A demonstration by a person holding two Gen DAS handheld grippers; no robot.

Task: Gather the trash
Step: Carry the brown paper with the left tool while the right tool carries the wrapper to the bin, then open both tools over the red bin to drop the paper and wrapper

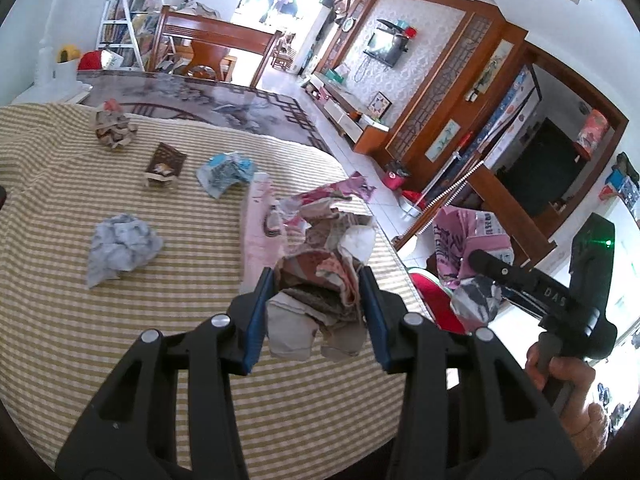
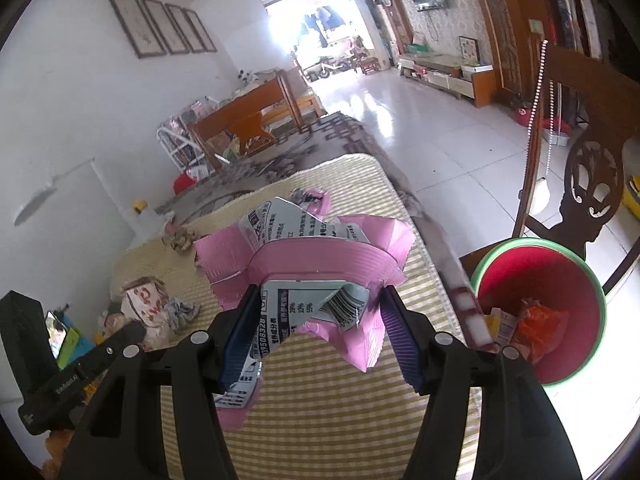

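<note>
Item one: my left gripper (image 1: 316,300) is clamping a crumpled wad of brown, pink and beige printed paper (image 1: 320,280), lower centre of the left wrist view, above the yellow-and-white striped surface (image 1: 120,340).

Item two: my right gripper (image 2: 316,332) is pinching a torn pink carton with grey printed panels (image 2: 316,264), centre of the right wrist view.

Item three: a red bin with a green rim (image 2: 560,280) is sitting at the right edge of that view, already holding orange and pale scraps.

Item four, lying loose on the surface, upper left of the left wrist view: a crumpled pale-blue paper ball (image 1: 120,244), a blue-and-white wrapper (image 1: 226,172), a small brown box (image 1: 164,164), a brownish paper wad (image 1: 114,126).
</note>
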